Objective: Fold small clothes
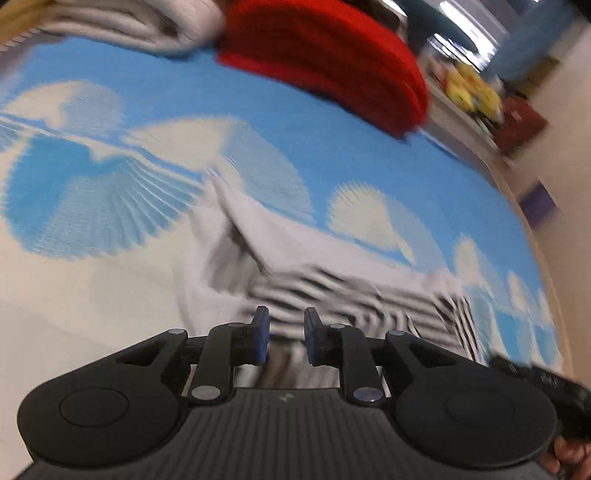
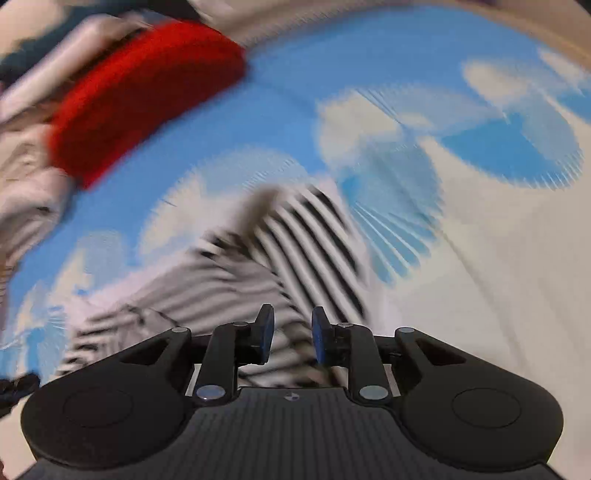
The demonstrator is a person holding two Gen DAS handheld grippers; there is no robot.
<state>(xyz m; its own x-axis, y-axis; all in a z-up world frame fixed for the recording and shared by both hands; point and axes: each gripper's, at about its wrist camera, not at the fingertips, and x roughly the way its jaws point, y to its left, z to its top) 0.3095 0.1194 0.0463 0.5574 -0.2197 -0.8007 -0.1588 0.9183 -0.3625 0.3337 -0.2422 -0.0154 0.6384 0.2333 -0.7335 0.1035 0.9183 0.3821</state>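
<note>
1. Two tools hover over a black-and-white striped garment [image 1: 332,291] lying crumpled on a bed sheet [image 1: 110,110] printed with blue sky and white clouds.
2. Left tool [image 1: 286,334]: its blue pads stand slightly apart, pinching nothing, with the garment just beyond them.
3. Right tool [image 2: 293,338]: likewise parted a little, empty.
4. Behind the garment lie a folded red knit [image 1: 332,62] and pale folded cloth [image 1: 129,22]; both views are motion-blurred.

Blue-and-white patterned bedspread [image 1: 155,122]; cream wall [image 1: 565,110] at right; bright ceiling light [image 1: 476,40].
</note>
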